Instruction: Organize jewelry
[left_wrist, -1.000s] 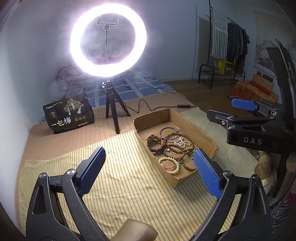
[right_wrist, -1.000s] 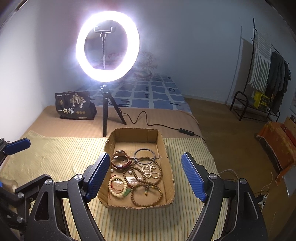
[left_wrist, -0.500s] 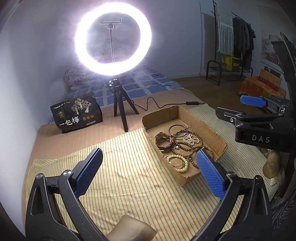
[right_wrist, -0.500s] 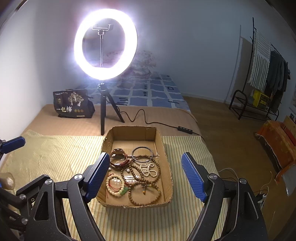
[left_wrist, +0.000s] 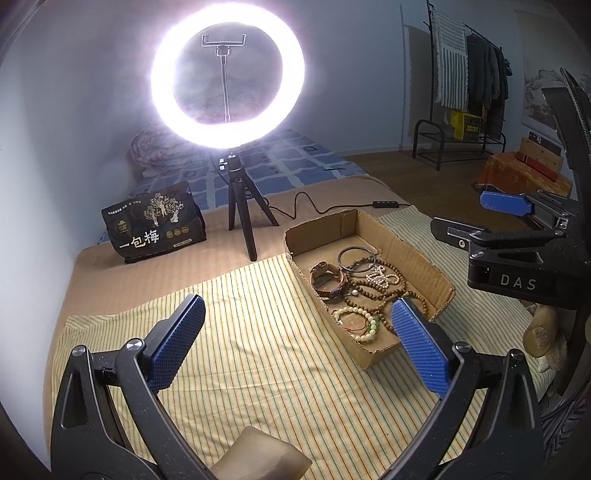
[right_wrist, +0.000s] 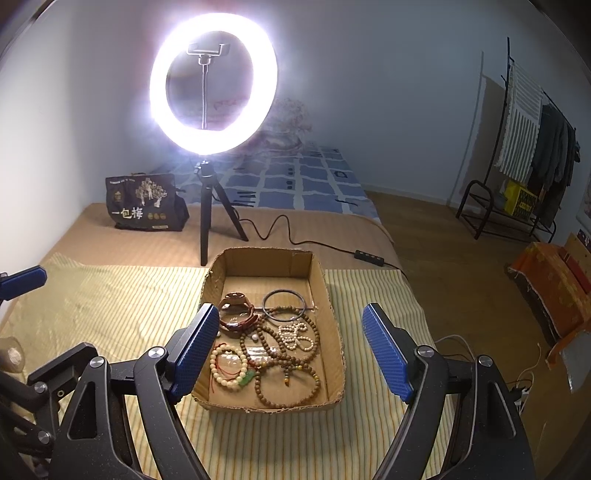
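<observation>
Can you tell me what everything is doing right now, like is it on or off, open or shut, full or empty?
Round white ring light on black tripod: switched on, upright.
Brown cardboard tray: open-topped, holding the jewelry.
Tangled brown wooden bead strings: lying in tray.
Dark thin round bangle: lying flat in tray.
Left tongs: open, empty.
Right tongs: open, empty.
Black printed bag: standing upright.
Yellow striped cloth: spread flat.

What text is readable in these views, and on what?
"一包梅": large white characters on the black bag standing left of the ring light's tripod, readable in both views.
"DAS": white letters on the black body of the right hand-held gripper, left wrist view.
Small print and round emblems on the black bag: too small to read.
Yellow box under the clothes rack: dark markings, blurred, unreadable.
</observation>
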